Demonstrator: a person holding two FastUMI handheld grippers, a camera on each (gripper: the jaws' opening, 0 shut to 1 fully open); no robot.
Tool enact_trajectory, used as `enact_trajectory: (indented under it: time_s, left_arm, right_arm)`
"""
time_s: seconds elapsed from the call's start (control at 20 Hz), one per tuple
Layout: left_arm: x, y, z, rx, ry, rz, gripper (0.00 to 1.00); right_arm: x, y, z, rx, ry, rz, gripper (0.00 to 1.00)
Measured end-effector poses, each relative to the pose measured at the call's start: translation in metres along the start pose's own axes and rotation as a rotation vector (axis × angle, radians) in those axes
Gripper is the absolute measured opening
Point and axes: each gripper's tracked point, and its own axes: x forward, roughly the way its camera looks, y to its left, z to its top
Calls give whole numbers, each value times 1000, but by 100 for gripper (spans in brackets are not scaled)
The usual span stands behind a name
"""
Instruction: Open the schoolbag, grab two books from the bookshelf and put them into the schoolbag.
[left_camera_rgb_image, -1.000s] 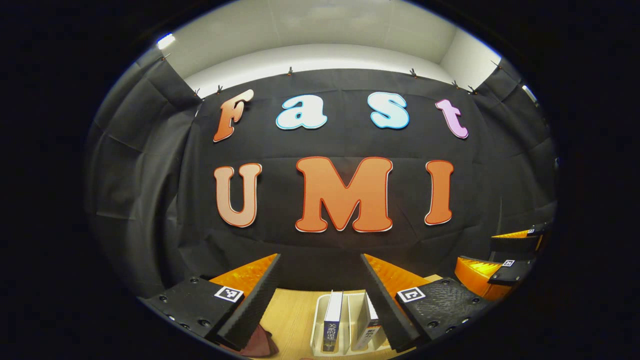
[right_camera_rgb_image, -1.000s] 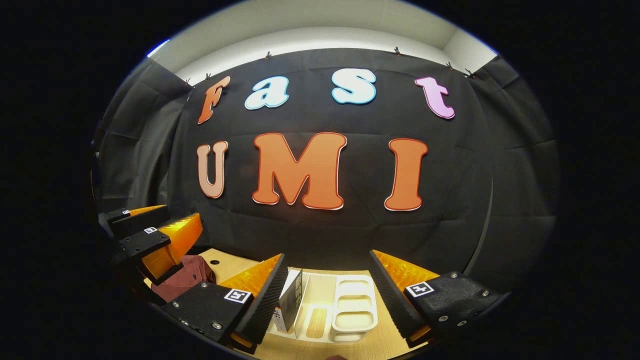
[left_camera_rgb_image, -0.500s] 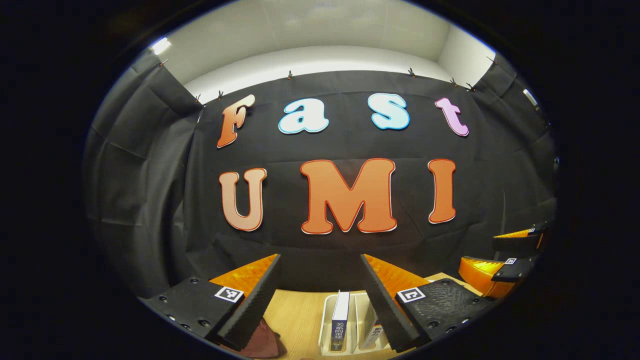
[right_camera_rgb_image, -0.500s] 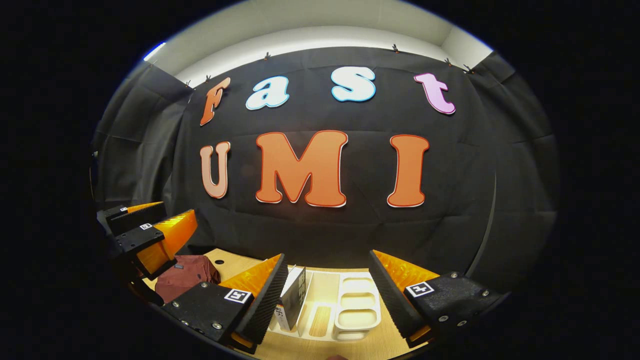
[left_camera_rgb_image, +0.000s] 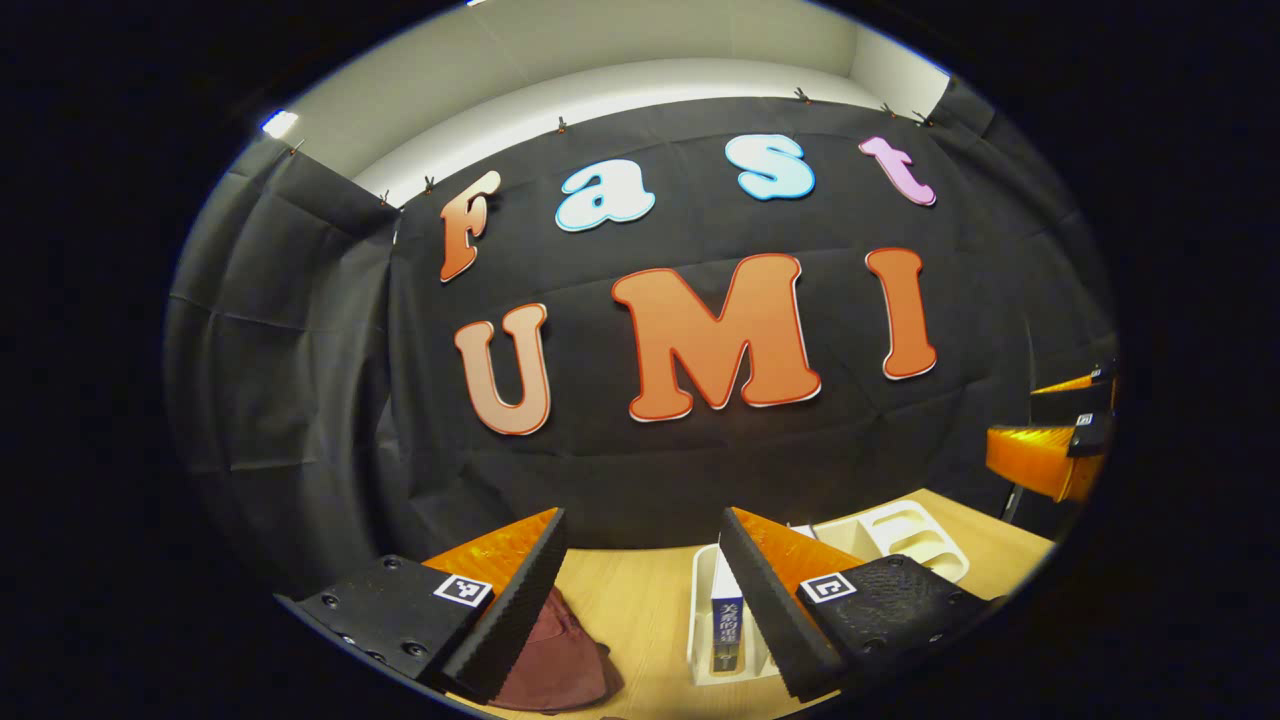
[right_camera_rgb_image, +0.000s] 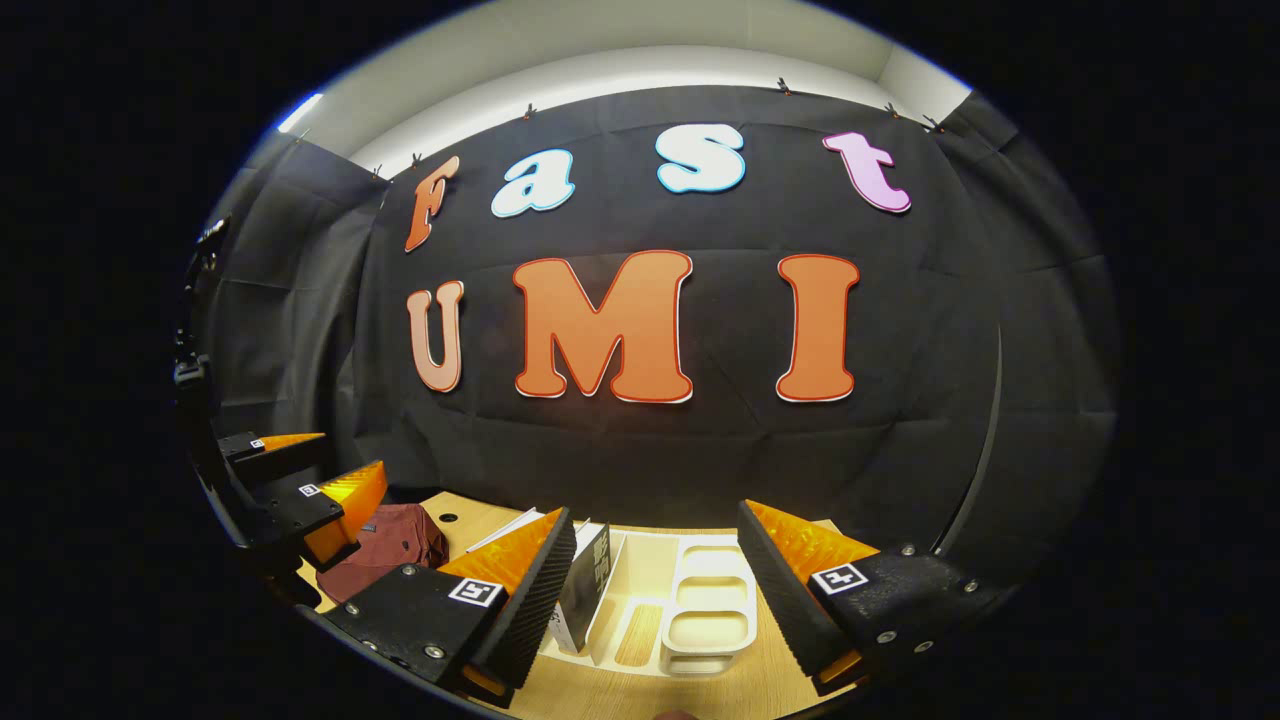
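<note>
Both my grippers hang above the wooden table, fingers spread wide and holding nothing.

In the left gripper view, my left gripper (left_camera_rgb_image: 640, 600) stands wide with bare table (left_camera_rgb_image: 640, 610) between its fingers; the white bookshelf (left_camera_rgb_image: 700, 640) lies just behind my right-hand finger, a blue-spined book (left_camera_rgb_image: 727, 625) upright in it, and the maroon schoolbag (left_camera_rgb_image: 550, 670) sits well to the bookshelf's left, partly hidden by my other finger. My right gripper (left_camera_rgb_image: 1065, 440) shows far beyond the bookshelf, at the edge. In the right gripper view, my right gripper (right_camera_rgb_image: 655, 600) is spread wide over the bookshelf (right_camera_rgb_image: 700, 610); a dark book (right_camera_rgb_image: 585, 590) leans in its left end, the schoolbag (right_camera_rgb_image: 395, 540) lies left of the bookshelf, and my left gripper (right_camera_rgb_image: 300, 480) hovers above the schoolbag.
</note>
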Motion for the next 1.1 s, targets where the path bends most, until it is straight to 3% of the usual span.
enact_trajectory:
  time_s: [0.2,0.25,0.3,0.55,0.8,1.1]
  left_arm:
    - [-2,21,-42,94,71,16,96]
    - [-1,25,-57,116,90,10,100]
    - [0,29,-70,136,107,0,96]
    - [2,55,-139,286,203,-49,96]
    - [-7,81,-230,477,378,-119,96]
    - [-29,91,-316,616,531,-196,98]
  right_arm:
    - [-1,1,-6,-10,22,9,96]
    - [0,1,-6,-23,14,5,96]
    - [1,-2,-7,-41,8,-12,96]
    - [1,-20,-25,-15,52,-118,96]
    - [5,-32,-29,-55,70,-208,96]
    - [5,-32,-36,-63,100,-248,96]
